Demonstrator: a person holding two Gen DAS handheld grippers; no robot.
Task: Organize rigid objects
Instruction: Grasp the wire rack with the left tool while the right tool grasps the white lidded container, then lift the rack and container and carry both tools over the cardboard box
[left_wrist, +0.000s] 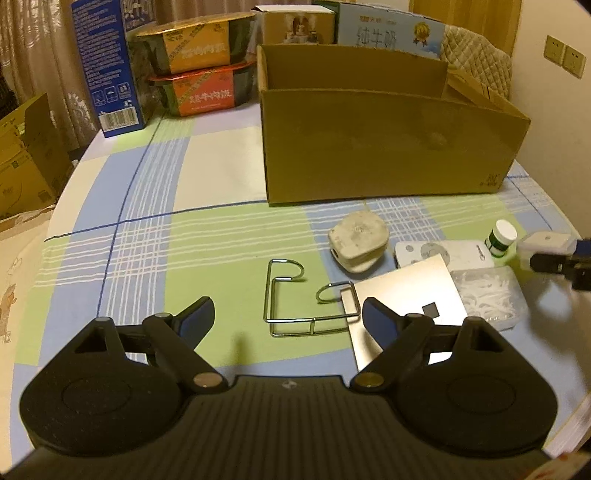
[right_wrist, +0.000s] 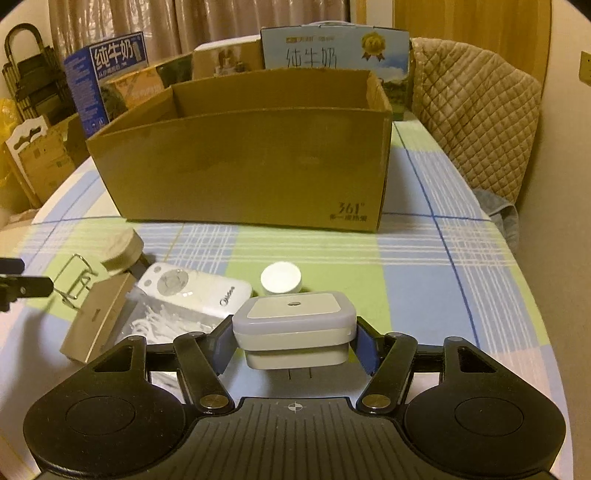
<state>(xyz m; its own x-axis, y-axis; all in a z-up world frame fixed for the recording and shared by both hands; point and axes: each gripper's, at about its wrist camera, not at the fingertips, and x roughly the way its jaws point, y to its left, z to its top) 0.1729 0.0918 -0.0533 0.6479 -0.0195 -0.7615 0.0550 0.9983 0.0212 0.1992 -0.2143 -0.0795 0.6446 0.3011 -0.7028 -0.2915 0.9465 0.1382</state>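
Note:
My right gripper (right_wrist: 295, 341) is shut on a white square night light (right_wrist: 294, 325) and holds it above the table, in front of the open cardboard box (right_wrist: 243, 162). In the left wrist view the night light (left_wrist: 546, 245) shows at the far right. My left gripper (left_wrist: 288, 317) is open and empty, just above a wire rack (left_wrist: 295, 295). Beside it lie a silver card (left_wrist: 402, 302), a white plug adapter (left_wrist: 358, 240), a white remote (left_wrist: 443, 253), a floss pick box (left_wrist: 487, 295) and a small white-capped bottle (left_wrist: 502, 238).
The cardboard box (left_wrist: 384, 155) stands at the back middle of the checked tablecloth (left_wrist: 207, 240). Milk cartons (left_wrist: 107, 70) and stacked food bowls (left_wrist: 199, 70) stand behind it at the left. A quilted chair (right_wrist: 476, 122) is at the right table edge.

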